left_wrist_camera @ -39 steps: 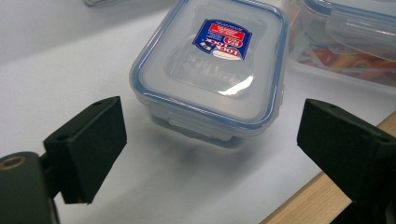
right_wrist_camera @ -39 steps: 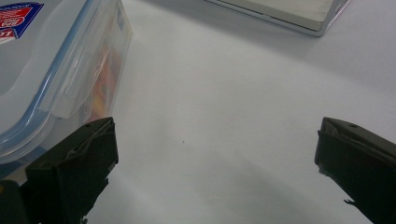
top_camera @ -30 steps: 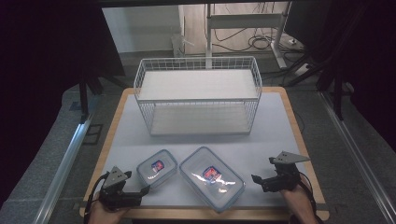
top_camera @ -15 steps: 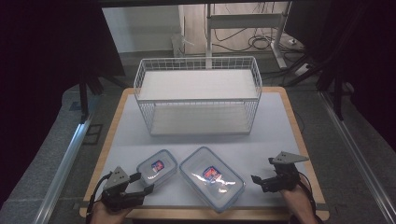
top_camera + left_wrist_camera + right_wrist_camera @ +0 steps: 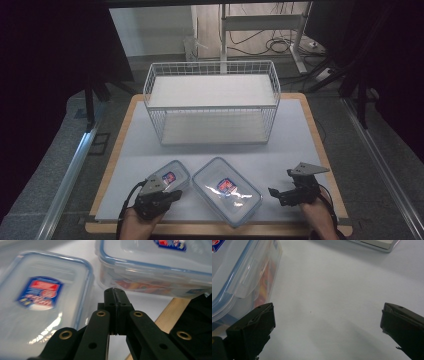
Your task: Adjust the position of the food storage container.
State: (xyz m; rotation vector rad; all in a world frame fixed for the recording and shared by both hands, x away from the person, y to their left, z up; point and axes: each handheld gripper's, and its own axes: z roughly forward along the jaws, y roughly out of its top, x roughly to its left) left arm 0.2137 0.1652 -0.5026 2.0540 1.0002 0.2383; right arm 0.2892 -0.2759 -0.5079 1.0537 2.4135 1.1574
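Two clear lidded food containers lie on the white mat. The small container [image 5: 170,176] [image 5: 37,302] is at front left and the large container [image 5: 227,190] [image 5: 155,260] [image 5: 242,277] beside it to the right. My left gripper [image 5: 174,196] [image 5: 115,293] is shut on nothing, low over the mat at the small container's front edge, its tips pointing into the gap between the two boxes. My right gripper [image 5: 272,192] [image 5: 327,322] stands open just right of the large container, one jaw close to that box's side latch, bare mat between its jaws.
A white wire two-shelf basket [image 5: 210,100] stands at the back of the mat, its base [image 5: 374,243] showing far off in the right gripper view. The wooden table edge [image 5: 175,307] [image 5: 215,229] runs close along the front. Bare mat [image 5: 295,145] lies between basket and containers.
My left gripper has slid to the right, from the mat's front left corner up to the small container's front edge. The right gripper and both containers have stayed put.
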